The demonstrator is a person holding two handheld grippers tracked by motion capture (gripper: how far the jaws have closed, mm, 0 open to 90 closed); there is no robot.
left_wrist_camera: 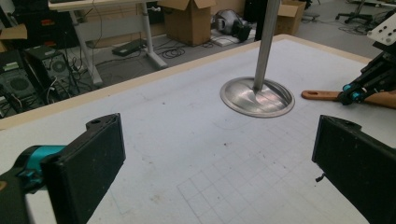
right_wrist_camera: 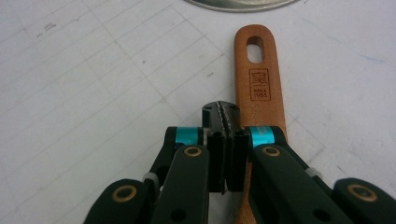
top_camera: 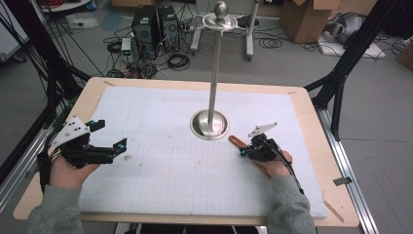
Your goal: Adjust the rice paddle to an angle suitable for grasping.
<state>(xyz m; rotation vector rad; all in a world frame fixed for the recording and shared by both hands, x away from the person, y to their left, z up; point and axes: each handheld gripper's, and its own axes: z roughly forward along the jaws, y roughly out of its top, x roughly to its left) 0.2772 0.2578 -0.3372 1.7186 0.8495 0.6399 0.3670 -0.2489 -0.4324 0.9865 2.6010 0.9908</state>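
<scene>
We take the metal stand (top_camera: 210,123), a round base with a tall pole, as our landmark. The wooden utensil (right_wrist_camera: 258,84) lies flat on the surface just to the right of that base, its handle end with the hanging slot pointing at the base rim and stopping just short of it. Our right gripper (top_camera: 243,152) sits low over the handle, a little back from the slot, and its jaws are pressed fully together with nothing between them; in the right gripper view the closed tips rest at the left edge of the wood, not around it. Our left gripper (top_camera: 111,139) waits well to the left of the stand, jaws spread wide and empty, facing the base.

We judge we are at the approach step, before any grasp. Next the right jaws need to open wider than the handle, straddle it and close, probably after tipping an edge up, since the flat handle hugs the surface
</scene>
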